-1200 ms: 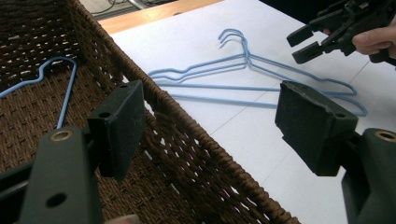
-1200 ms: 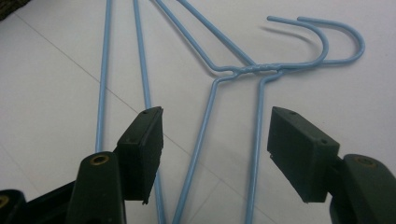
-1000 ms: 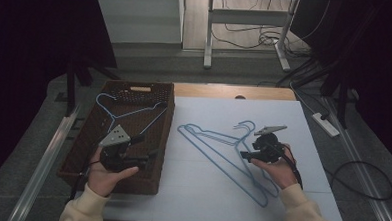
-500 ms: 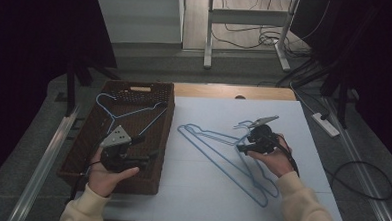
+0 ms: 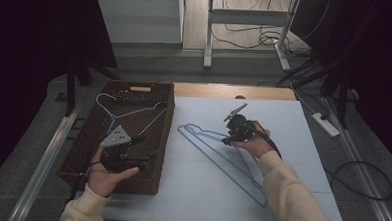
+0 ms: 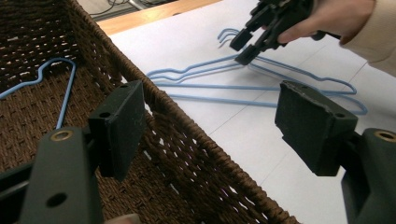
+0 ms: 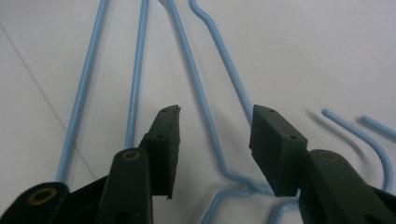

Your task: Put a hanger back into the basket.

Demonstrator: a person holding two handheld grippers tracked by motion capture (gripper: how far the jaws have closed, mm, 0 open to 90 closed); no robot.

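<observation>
Moved: right gripper [image 5: 228, 140] has gone left and down onto the blue hangers on the sheet [image 5: 217, 156]; it was hovering beside their hooks a second ago. Left gripper [image 5: 149, 156] unchanged.
Right fingers: apart, straddling one wire shoulder near the neck bend [image 7: 217, 154], not closed on it yet.
Left fingers: wide apart, holding nothing, hanging over the basket [image 5: 84, 155] near its right wall.
Hangers on sheet: stacked flat on the white sheet [image 5: 283, 139] just right of the basket, hooks pointing away from the person. Looks like at least two; exact count unclear.
Hanger in basket [image 5: 118, 118]: one blue hanger lying on the basket floor, far half.
Progress: looks like hangers are going from the surface into the basket. One in; stack to the basket's right not yet lifted.
Next: probably close on the wire, lift, carry left into the basket.
</observation>
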